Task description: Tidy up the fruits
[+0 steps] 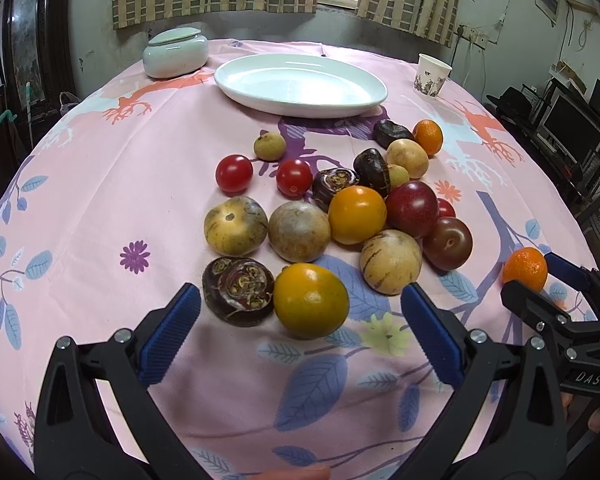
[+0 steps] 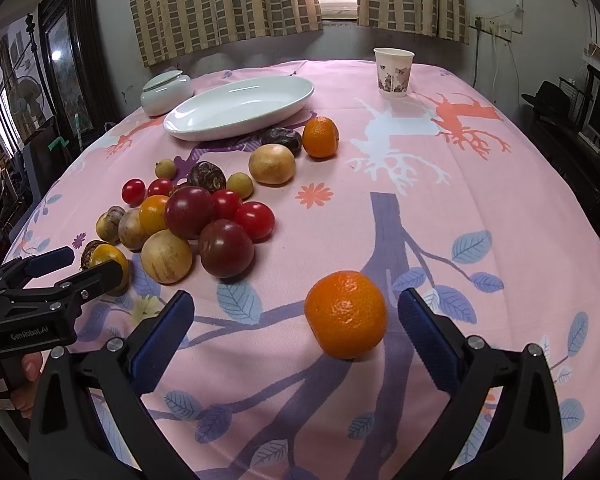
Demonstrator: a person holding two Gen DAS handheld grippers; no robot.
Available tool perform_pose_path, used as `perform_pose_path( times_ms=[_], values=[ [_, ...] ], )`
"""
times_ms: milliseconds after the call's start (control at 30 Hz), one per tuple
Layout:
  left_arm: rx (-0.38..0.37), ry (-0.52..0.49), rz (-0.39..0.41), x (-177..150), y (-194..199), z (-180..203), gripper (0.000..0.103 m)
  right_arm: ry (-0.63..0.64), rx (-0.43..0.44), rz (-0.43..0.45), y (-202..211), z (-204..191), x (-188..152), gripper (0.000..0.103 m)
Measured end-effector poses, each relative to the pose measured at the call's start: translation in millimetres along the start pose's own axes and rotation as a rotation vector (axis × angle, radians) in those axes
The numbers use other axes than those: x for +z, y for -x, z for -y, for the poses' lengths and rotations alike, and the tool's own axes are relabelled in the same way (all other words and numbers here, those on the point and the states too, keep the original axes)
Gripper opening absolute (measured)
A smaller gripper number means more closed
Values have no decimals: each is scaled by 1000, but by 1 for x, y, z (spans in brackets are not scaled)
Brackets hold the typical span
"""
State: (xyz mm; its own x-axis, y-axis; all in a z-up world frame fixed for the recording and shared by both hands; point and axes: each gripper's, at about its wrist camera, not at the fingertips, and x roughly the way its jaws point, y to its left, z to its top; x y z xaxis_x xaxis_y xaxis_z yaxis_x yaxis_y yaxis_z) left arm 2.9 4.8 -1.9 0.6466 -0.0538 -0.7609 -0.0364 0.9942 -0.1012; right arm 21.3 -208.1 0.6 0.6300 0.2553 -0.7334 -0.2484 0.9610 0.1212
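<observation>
A heap of small fruits lies on the pink cloth in front of an empty white oval plate [image 1: 300,84] [image 2: 240,108]. My left gripper [image 1: 300,306] is open, its blue pads on either side of a dark water chestnut [image 1: 238,290] and a yellow-orange tomato [image 1: 311,300]. My right gripper [image 2: 296,314] is open too, with a small mandarin [image 2: 346,314] [image 1: 525,269] resting on the cloth between its pads, nearer the right one. A second mandarin [image 2: 320,137] [image 1: 428,136] sits near the plate. Red cherry tomatoes [image 1: 233,173], plums [image 1: 412,209] and pale round fruits [image 1: 236,225] fill the heap.
A pale lidded jar [image 1: 176,54] [image 2: 166,92] stands at the back left, a paper cup [image 1: 432,76] [image 2: 393,72] at the back right. The cloth-covered table drops away at the sides. Curtains and a window lie behind; shelves with monitors stand to the right.
</observation>
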Motion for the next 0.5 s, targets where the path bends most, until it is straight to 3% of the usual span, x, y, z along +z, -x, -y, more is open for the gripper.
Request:
perform_pose_path(
  times_ms=[500],
  values=[
    [-1, -4, -6, 0, 0, 1, 101, -1, -2, -1, -1, 0, 0, 102]
  ],
)
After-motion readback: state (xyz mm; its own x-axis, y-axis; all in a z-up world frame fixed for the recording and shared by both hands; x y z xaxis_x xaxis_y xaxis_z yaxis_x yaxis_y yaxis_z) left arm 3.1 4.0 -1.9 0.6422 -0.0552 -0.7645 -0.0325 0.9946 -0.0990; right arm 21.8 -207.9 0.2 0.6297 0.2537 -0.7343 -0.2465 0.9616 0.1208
